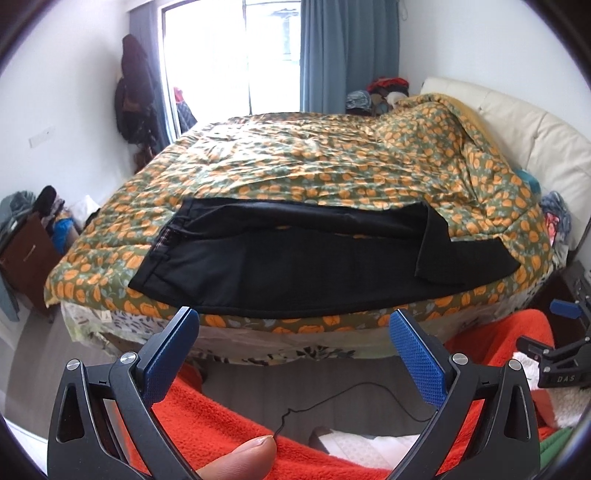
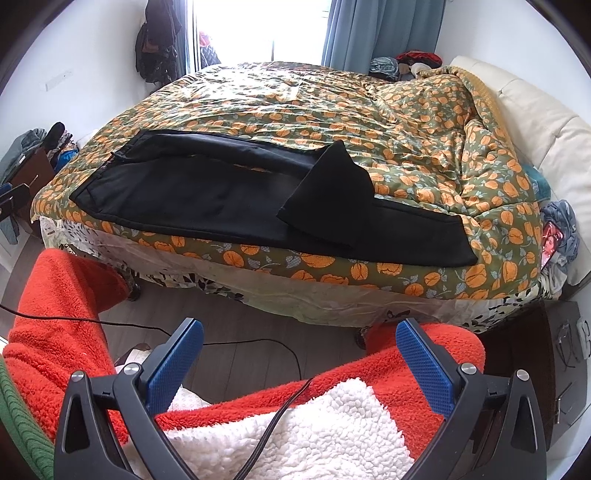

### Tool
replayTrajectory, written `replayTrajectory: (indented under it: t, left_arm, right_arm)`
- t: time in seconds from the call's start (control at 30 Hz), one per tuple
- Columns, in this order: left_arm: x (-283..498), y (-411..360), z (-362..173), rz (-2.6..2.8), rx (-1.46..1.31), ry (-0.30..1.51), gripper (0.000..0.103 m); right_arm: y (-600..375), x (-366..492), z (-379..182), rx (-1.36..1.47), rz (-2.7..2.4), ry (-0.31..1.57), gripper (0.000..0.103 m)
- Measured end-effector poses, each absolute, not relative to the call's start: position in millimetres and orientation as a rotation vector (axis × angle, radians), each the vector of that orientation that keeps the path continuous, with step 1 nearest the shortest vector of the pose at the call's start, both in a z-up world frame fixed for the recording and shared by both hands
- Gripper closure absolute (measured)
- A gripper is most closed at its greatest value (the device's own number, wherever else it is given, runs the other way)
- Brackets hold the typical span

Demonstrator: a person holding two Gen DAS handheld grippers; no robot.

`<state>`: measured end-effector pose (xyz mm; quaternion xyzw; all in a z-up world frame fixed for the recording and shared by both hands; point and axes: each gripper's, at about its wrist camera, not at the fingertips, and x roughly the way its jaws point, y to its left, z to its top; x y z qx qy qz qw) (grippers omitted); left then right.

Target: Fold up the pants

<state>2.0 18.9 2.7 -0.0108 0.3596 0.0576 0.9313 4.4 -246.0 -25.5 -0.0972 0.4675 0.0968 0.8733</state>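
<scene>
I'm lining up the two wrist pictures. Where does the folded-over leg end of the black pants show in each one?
Left wrist: the folded-over leg end lies right of centre, on the pants.
Right wrist: the same flap sits near the middle.
Shared landmark: the blue curtain behind the bed.

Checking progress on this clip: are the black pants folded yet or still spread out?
Mostly spread. The black pants lie lengthwise along the bed's near edge on the floral quilt; only one leg end is flipped back over them.
</scene>
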Motion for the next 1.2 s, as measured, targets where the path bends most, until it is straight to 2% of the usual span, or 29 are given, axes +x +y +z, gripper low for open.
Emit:
replayTrajectory:
  t: [0.17, 0.43, 0.97, 1.07, 1.2]
  left_arm:
    - [1, 20, 4, 0.105, -0.027, 0.723, 0.000]
    - [-9, 28, 21, 0.123, -0.044, 0.606, 0.000]
    - [2, 63, 34, 0.118, -0.079, 0.570, 0.000]
    - [7, 62, 21, 0.111, -0.074, 0.631, 0.000]
    - [15, 62, 0, 0.049, -0.210, 0.748, 0.000]
  right_arm:
    - [-246, 5, -26, -0.205, 0.209, 0.980, 0.000]
    - [-245, 5, -26, -0.205, 0.210, 0.979, 0.000]
    - [-238, 5, -28, -0.203, 0.244, 0.984, 0.000]
    - [-239, 4, -27, -0.206, 0.249, 0.982, 0.000]
    - [-243, 6, -26, -0.194, 0.277, 0.972, 0.000]
